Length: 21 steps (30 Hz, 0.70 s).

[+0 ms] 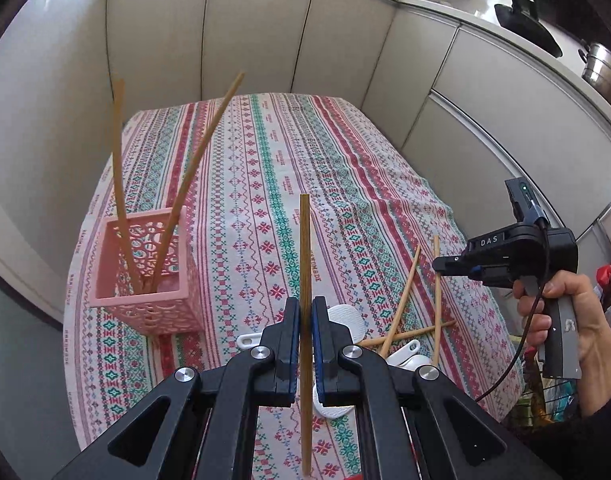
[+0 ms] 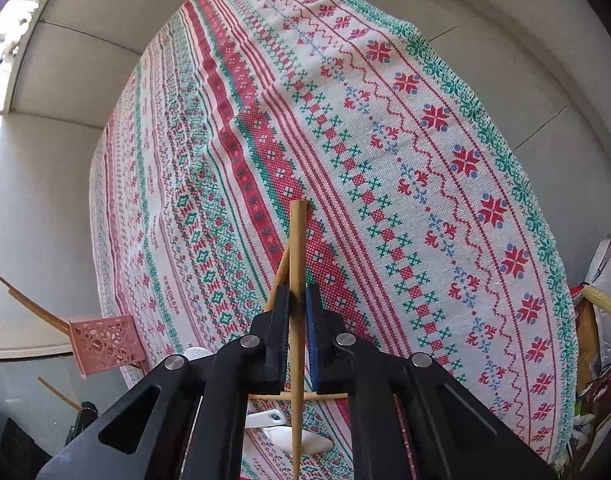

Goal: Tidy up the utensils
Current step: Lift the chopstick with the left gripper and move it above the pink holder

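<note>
Chopsticks: my left gripper [image 1: 304, 312] pinches 1 chopstick [image 1: 304, 240] upright just right of the pink basket [image 1: 145, 280], which holds 2 sticks [image 1: 177, 184]; my right gripper [image 2: 296, 300] clamps another chopstick [image 2: 297, 248], farther right.

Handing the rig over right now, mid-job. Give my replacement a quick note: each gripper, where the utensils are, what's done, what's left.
Left gripper: shut on a chopstick, held upright above the table.
Right gripper: shut on another chopstick, at the loose pile.
Pink basket: on the striped tablecloth, left side, with two chopsticks already standing in it.
Left to sort: loose chopsticks crossed on the cloth near the front edge, plus white spoons lying under and beside them.
Next, probably: drop both held chopsticks into the basket, then clear the pile.
</note>
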Tool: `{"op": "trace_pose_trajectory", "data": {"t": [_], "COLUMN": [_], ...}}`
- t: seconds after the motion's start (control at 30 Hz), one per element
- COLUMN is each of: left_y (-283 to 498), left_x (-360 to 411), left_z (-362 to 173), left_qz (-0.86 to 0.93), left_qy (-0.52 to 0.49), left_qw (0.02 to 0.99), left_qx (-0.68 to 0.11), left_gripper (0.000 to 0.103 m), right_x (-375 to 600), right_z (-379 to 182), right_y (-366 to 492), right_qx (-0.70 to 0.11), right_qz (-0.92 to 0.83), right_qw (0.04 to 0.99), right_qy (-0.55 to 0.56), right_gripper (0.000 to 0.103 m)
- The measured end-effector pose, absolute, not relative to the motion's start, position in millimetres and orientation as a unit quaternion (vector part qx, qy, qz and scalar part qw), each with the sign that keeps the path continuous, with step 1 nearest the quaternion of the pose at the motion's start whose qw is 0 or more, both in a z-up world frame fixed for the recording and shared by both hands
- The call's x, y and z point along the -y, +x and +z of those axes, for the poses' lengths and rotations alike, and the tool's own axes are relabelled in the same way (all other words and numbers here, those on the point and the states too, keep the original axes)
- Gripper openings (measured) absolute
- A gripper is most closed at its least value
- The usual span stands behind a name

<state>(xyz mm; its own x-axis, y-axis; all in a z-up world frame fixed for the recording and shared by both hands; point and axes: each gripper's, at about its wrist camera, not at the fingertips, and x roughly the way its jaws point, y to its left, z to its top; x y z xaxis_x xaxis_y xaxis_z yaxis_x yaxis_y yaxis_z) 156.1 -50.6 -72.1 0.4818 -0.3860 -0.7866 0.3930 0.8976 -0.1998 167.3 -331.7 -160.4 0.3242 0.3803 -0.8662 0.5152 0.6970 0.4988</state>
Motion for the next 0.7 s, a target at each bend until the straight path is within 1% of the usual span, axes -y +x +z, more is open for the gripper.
{"op": "trace_pose_trajectory", "data": {"t": [0.2, 0.37, 0.7], "left_y": [146, 136, 119], "left_x": [33, 20, -19], "left_z": [-56, -39, 17], "left_qz": [-0.214, -0.209, -0.169], "left_qy": [-0.007, -0.020, -0.073], "left_qw": [0.875, 0.889, 0.940], "left_qx": [-0.433, -0.407, -0.287], "left_gripper": [0.006, 0.006, 0.006], "right_x": [330, 312, 256], "right_z": [-129, -90, -17], "right_y": [148, 139, 130], "right_qx": [-0.540, -0.501, -0.398], "right_qz": [-0.012, 0.026, 0.109], "right_qw": [0.735, 0.768, 0.828], "right_qy": [0.410, 0.399, 0.379], "right_gripper": [0.008, 0.008, 0.008]}}
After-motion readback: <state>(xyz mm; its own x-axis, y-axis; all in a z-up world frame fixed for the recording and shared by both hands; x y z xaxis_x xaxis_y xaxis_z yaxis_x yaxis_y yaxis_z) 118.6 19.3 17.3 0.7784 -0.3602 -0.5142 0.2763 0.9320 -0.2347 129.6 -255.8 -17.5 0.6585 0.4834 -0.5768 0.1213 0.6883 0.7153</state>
